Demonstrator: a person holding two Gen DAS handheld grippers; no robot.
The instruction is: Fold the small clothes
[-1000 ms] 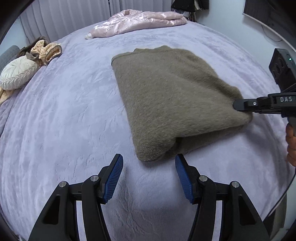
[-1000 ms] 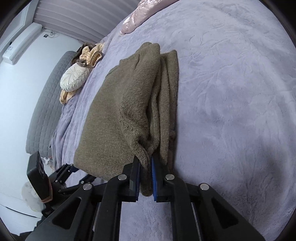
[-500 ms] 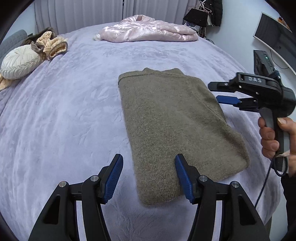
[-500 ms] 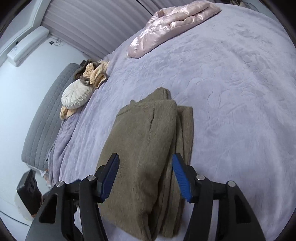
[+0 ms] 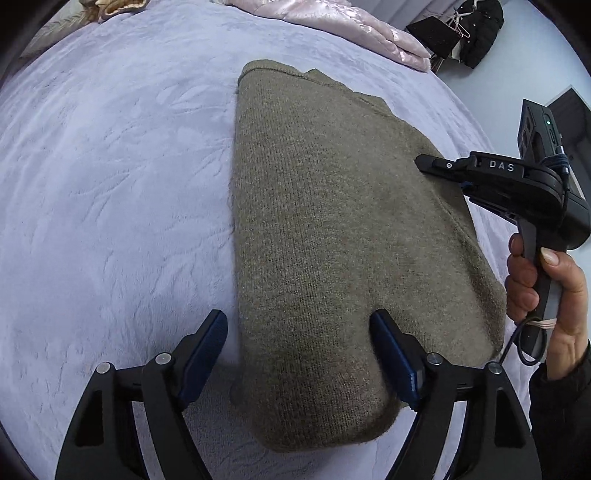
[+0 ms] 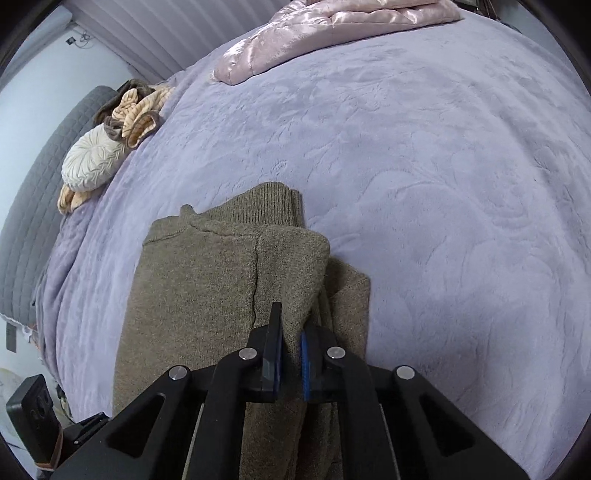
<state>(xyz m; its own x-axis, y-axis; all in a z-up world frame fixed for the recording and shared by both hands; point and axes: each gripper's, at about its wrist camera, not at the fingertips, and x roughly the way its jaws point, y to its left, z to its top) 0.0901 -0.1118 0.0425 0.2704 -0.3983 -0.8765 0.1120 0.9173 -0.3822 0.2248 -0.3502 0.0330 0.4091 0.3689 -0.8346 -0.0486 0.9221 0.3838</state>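
Right gripper (image 6: 290,334) pinches the sweater's (image 6: 207,295) fold; only the left view shows the left gripper (image 5: 299,354) opening astride the hem.

A folded olive-brown sweater (image 5: 332,240) lies flat on the lavender bedspread (image 5: 110,184), with the left gripper (image 5: 299,350) low over its near end, jaws opening wide; one blue pad (image 5: 391,354) rests over the knit and the other sits just off its left edge above the bedspread. Over on the right, a person's hand (image 5: 546,295) holds the right gripper (image 5: 424,164) by its handle, its black tip lying against the sweater's far right edge. A pink satin garment (image 5: 332,22) lies at the far side of the bed, well apart from the sweater.
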